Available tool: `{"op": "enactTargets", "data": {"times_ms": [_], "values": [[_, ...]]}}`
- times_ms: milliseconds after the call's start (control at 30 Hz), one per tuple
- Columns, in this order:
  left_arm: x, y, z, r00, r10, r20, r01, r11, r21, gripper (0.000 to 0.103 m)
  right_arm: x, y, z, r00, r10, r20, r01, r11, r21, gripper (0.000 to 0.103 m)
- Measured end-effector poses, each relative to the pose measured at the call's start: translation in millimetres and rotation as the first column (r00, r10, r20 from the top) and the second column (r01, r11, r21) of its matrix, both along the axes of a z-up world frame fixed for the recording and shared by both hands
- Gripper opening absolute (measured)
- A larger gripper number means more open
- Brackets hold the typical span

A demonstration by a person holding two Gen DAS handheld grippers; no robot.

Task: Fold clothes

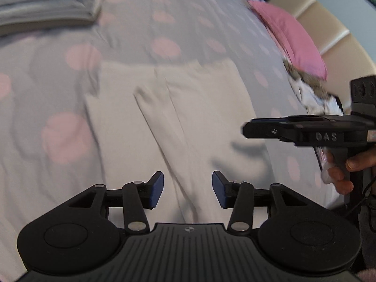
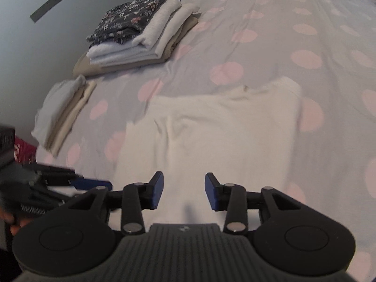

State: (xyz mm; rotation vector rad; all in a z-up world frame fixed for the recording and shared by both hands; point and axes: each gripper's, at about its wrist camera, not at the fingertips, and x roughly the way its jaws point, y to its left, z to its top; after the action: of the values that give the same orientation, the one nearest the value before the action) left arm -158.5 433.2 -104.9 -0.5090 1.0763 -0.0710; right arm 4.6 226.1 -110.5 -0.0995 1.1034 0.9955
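cream-white garment lies flat on the bedspread, partly folded, a sleeve or side panel turned in over the body along a long crease; neckline at the far edge. bedspread is grey with pale pink dots.

left gripper: blue pads spread apart, nothing between them, hovering over the near part of the garment. right gripper: pads likewise apart, empty, above the garment's near edge. each gripper shows in the other's view at the frame edge, blurred.

far left, a tall stack of folded clothes, dark floral piece on top, pale ones beneath. nearer, a smaller folded pile at the left edge of the bed.

pink pillow at far right; below it a patterned fabric, possibly another garment, too blurred to tell.
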Motion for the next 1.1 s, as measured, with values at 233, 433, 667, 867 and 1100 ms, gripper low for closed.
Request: {"op": "enactTargets", "data": {"times_ms": [233, 433, 667, 867, 1100], "values": [[-21, -24, -20, 0.997, 0.006, -0.079, -0.005, 1.0, 0.008, 0.051, -44, -75, -18, 0.999, 0.002, 0.053, -0.001, 1.0, -0.019, 0.058], [-39, -45, -38, 0.989, 0.015, -0.146, -0.013, 1.0, 0.016, 0.052, -77, -129, -35, 0.998, 0.006, 0.061, -0.004, 0.999, -0.033, 0.06], [-45, -57, -51, 0.982, 0.031, -0.188, -0.023, 0.999, 0.042, 0.039, -108, -131, -47, 0.973, 0.161, 0.163, -0.142, 0.982, -0.125, 0.06], [-44, -61, -34, 0.991, -0.016, -0.132, 0.021, 0.999, 0.04, 0.01, -120, -131, -66, 0.962, 0.209, 0.177, -0.178, 0.968, -0.179, 0.059], [-51, -44, 1, 0.998, 0.054, 0.037, -0.053, 0.998, -0.03, 0.009, -114, -131, -68, 0.971, 0.101, 0.218, -0.074, 0.989, -0.125, 0.05]]}}
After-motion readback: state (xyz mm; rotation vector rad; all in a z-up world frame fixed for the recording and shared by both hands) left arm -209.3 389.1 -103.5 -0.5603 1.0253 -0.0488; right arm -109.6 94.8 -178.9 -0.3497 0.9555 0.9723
